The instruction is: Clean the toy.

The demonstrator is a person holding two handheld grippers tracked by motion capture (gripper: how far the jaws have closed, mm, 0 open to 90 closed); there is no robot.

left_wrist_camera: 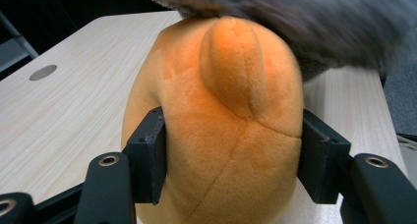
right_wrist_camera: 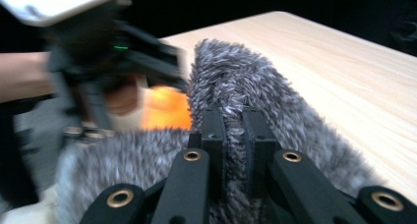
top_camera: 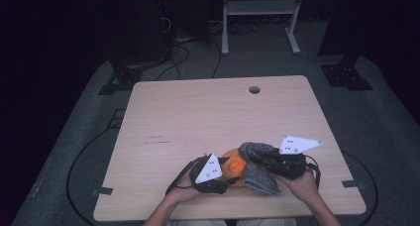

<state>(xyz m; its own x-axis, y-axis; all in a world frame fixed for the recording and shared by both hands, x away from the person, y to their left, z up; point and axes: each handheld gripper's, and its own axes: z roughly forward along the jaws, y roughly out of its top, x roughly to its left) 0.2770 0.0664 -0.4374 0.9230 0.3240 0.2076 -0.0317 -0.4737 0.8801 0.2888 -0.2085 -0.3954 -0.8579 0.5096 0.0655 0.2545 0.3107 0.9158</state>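
Left gripper (left_wrist_camera: 231, 155) clamped on orange plush (left_wrist_camera: 221, 126), right gripper (right_wrist_camera: 232, 135) pinching grey fur cover (right_wrist_camera: 236, 81) draped over it.

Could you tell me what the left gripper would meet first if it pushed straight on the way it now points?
The left gripper already clamps the orange plush toy. Pushed on, it would likely carry the toy into the grey fuzzy fabric draped over its far end; depth there is unclear.

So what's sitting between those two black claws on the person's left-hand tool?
An orange plush toy. In the left gripper view the left gripper has a pad pressed on each side of it; grey furry fabric drapes over its top.
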